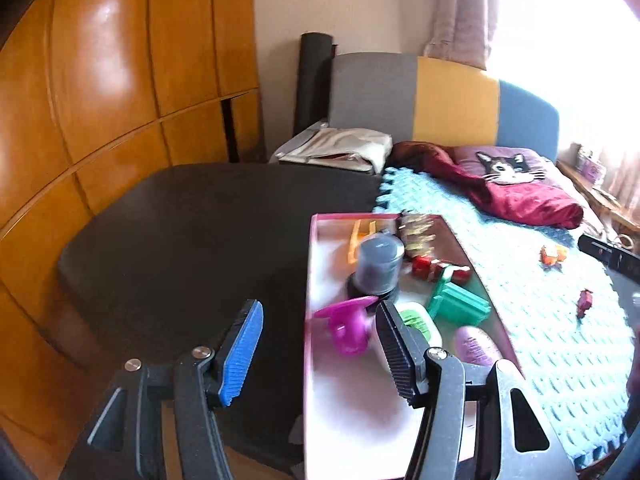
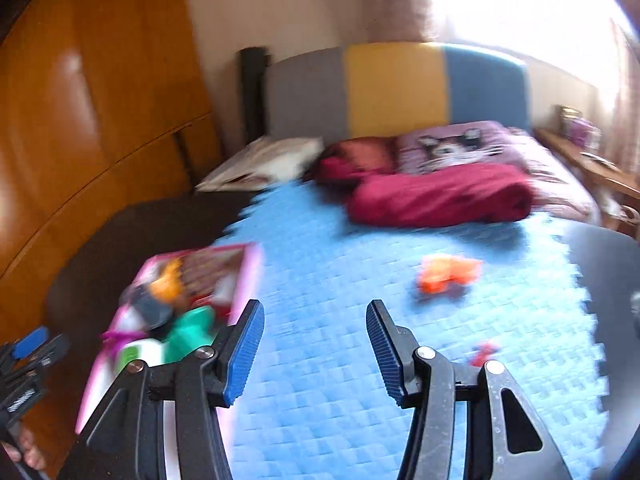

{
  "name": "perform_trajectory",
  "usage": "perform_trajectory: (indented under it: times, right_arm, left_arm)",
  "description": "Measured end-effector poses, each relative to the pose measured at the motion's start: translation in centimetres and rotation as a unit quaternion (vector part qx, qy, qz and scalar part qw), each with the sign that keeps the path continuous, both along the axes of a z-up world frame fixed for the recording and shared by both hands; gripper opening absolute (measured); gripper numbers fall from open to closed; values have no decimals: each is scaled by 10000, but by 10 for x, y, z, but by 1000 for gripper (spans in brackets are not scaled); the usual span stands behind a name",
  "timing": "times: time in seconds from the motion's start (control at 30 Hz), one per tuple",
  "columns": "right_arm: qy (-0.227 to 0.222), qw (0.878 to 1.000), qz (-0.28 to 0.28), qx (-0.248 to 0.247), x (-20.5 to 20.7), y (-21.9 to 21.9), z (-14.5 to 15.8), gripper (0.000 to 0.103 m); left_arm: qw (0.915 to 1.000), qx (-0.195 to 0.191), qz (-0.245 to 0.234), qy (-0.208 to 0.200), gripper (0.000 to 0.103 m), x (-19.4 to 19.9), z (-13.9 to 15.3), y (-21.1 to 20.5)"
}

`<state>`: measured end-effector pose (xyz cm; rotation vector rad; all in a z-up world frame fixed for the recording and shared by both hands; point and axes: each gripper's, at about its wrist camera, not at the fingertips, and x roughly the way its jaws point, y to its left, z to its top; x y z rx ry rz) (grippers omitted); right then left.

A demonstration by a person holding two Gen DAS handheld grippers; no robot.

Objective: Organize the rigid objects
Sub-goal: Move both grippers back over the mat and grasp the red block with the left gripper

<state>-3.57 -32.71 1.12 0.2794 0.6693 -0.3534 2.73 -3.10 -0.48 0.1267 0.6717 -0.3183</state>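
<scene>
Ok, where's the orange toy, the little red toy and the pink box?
orange toy (image 2: 448, 274), right wrist view, middle of its body.
little red toy (image 1: 585, 302), left wrist view, its middle.
pink box (image 1: 308, 320), left wrist view, its left wall.

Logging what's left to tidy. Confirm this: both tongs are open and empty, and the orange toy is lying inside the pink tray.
Not quite. The orange toy lies on the blue mat, outside the pink tray, as the right wrist view shows. Both tongs, left and right, are open and empty.
</scene>
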Motion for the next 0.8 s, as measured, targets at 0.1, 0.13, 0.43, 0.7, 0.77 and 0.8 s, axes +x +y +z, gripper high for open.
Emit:
perform_trajectory:
  times: [0.1,0.13,0.43,0.7,0.77,0.8]
  right_arm:
    - [18,9978,-656,-40,-21,-51,0,54]
    - [24,9964,-851,-54,-28,-65,0,54]
    - [534,9730,-2210,390,-76,-165,-41,54]
    - [274,9631,-2498,963,-92,-184,-44,54]
    - [280,9619,-2518,1031,-93,-187,-44,54]
    - [258,9617,-2512,1063,-93,-186,-44,54]
  left_arm:
    - [9997,42,-238,-62,61,-3,5,-17]
    - [9993,60,-350,-77,63,-4,7,-25]
    - [9901,196,-1384,91,67,-16,8,-113]
    - [9688,342,-2435,325,67,-38,-9,-215]
    - [9633,423,-2629,350,67,-43,-16,-233]
    - [9610,432,-2702,392,67,-42,-20,-241]
